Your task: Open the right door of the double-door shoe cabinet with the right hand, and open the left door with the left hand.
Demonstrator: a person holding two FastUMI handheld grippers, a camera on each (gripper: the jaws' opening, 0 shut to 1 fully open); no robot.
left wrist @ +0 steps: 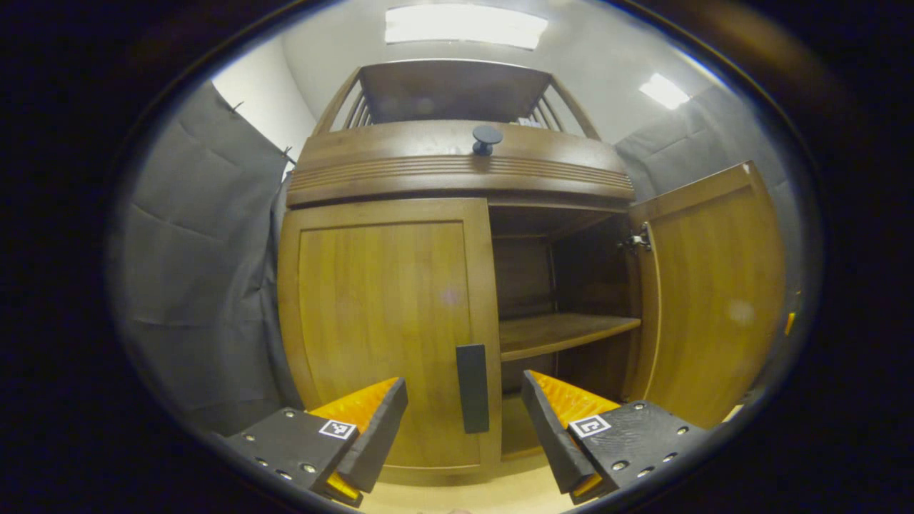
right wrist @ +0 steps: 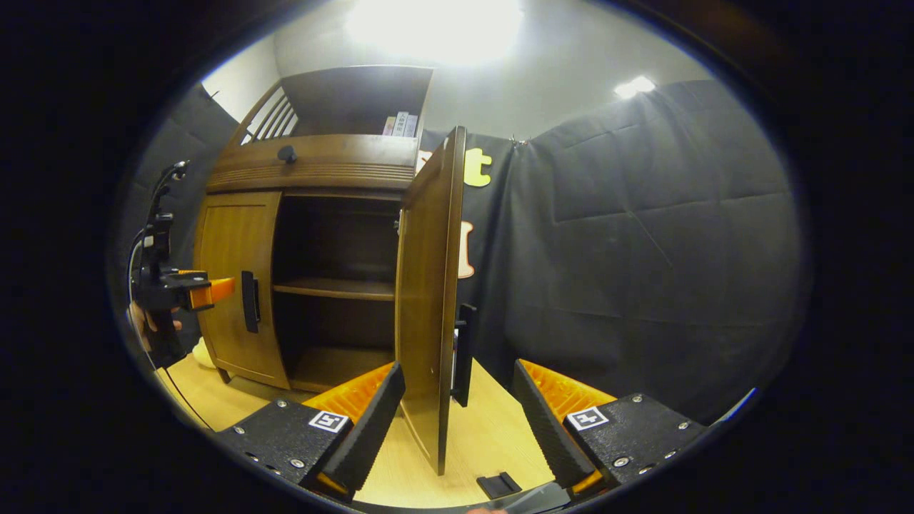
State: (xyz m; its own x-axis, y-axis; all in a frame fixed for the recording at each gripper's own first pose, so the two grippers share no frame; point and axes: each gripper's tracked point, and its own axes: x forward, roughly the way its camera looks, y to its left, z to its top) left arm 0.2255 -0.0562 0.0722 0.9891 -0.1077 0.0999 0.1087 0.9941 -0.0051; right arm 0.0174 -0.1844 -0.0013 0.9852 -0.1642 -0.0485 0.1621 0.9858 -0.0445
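Observation:
The wooden shoe cabinet (left wrist: 457, 171) faces me in the left gripper view. Its left door (left wrist: 385, 314) is closed, with a dark vertical handle (left wrist: 472, 389) near its inner edge. My left gripper (left wrist: 464, 421) is open, its fingers standing either side of that handle and just short of it. The right door (left wrist: 714, 300) is swung wide. In the right gripper view that right door (right wrist: 426, 300) is edge-on, and both it and its handle (right wrist: 465, 353) lie between the spread fingers of my open right gripper (right wrist: 457, 414). Farther left, the left gripper (right wrist: 196, 289) hovers by the left door's handle (right wrist: 249, 301).
A bare shelf (left wrist: 564, 332) crosses the open compartment. A round knob (left wrist: 487, 137) sits on the drawer front above the doors. Books (right wrist: 400, 125) stand in the top rack. Black cloth walls close in on both sides. A small dark object (right wrist: 500, 484) lies on the pale floor.

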